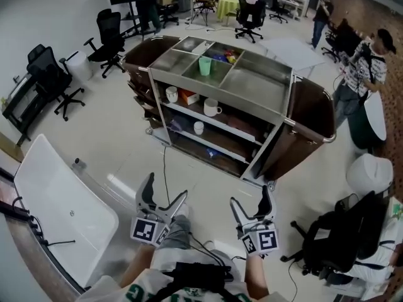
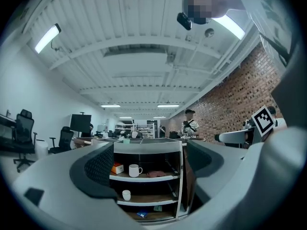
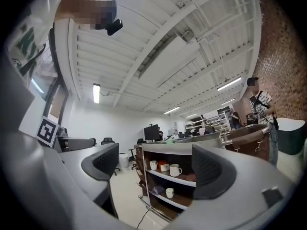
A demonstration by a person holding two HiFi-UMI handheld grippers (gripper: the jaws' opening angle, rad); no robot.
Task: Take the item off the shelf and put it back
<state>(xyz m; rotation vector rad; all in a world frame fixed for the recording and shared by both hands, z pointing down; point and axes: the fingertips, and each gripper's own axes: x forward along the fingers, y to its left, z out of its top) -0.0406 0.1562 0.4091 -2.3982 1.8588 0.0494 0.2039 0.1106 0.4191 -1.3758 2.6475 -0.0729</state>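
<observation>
Nothing is taken yet. The left gripper (image 1: 167, 189) and the right gripper (image 1: 250, 197) both hang empty with jaws apart, well short of the shelf cart (image 1: 258, 83). The white mug (image 1: 211, 107) (a likely pick, I'd say) sits on its upper shelf. The next move calls for stepping closer and reaching in.

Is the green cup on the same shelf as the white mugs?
No, the green cup stands in a compartment atop the cart, above the shelf holding the white mugs.
</observation>
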